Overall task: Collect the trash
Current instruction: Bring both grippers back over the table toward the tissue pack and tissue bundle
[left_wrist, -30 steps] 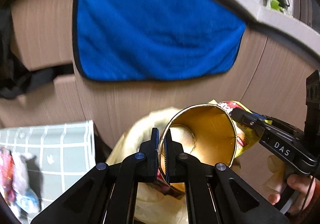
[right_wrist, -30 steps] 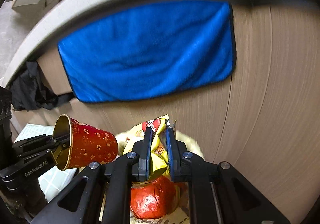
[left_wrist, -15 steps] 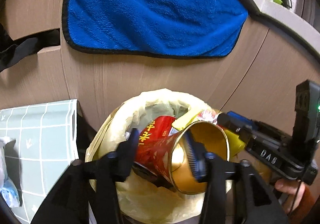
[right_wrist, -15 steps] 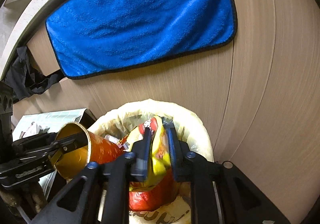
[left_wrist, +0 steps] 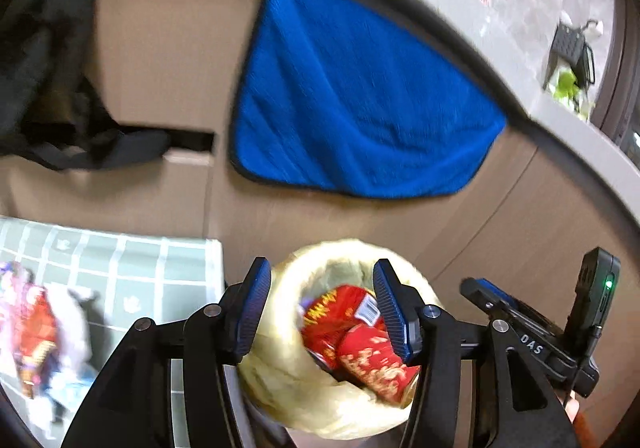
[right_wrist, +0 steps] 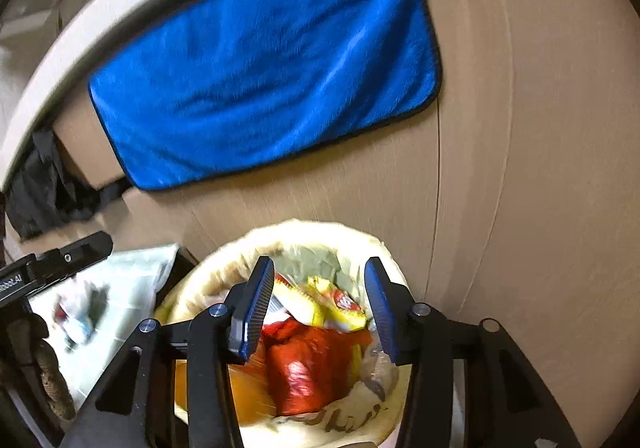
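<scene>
Dropped from my opening left gripper (left_wrist: 322, 310), the red gold-printed cup (left_wrist: 376, 364) lies in the bin (left_wrist: 280, 380); my right gripper (right_wrist: 318, 306) is opening too, nothing pinched.

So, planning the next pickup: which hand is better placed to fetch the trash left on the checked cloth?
Left. The checked cloth with trash lies beside the left gripper, whose opening jaws are empty; the right gripper hangs over the bin, farther away.

A bright blue towel (right_wrist: 264, 76) edged in black hangs on a pale wood-grain cabinet front (right_wrist: 532, 152). The bin's liner (right_wrist: 340, 236) is cream-yellow, holding a red cup (left_wrist: 376, 364) with gold print and a yellow-and-red snack wrapper (right_wrist: 332, 304). A pale green cloth (left_wrist: 132, 272) carries a white grid.
</scene>
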Available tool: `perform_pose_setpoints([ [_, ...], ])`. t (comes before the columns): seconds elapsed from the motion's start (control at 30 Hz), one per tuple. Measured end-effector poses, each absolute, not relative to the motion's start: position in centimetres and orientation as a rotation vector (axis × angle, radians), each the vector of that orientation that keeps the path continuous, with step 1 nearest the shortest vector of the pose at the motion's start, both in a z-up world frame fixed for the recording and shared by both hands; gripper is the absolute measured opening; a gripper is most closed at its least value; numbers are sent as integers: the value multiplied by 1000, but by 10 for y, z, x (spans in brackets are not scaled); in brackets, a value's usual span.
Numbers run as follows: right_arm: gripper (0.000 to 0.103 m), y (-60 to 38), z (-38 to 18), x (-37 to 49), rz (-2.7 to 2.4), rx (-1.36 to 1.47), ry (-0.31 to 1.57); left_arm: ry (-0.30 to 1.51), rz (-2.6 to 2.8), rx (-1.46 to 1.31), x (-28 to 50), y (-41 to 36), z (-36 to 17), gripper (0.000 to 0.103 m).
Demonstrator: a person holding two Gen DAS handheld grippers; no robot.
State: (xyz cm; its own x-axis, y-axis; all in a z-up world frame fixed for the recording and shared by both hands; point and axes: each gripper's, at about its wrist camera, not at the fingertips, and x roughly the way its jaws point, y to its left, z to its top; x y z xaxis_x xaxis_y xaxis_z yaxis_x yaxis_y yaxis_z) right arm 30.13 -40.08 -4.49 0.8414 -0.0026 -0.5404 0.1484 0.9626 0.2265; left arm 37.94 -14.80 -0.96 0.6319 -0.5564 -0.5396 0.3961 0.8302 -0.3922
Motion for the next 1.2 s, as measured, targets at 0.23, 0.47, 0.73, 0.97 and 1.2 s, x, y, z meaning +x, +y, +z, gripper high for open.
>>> perform_pose_setpoints([
  [0.23, 46, -370, -20, 288, -48, 217, 527, 614, -450, -179, 355, -90, 8, 57],
  [0.47, 46, -316, -12, 295, 56, 212, 512, 636, -333, -208, 346, -16, 3, 57],
  [0.73, 46, -245, -16, 308, 176, 159, 568, 633, -175, -295, 339, 84, -8, 59],
  [0.97, 46, -160, -31, 322, 315, 80, 656, 661, -139, -333, 332, 135, -24, 60],
  [1.2, 46, -92, -47, 343, 443, 26, 739, 706, -128, -356, 330, 162, -39, 60],
])
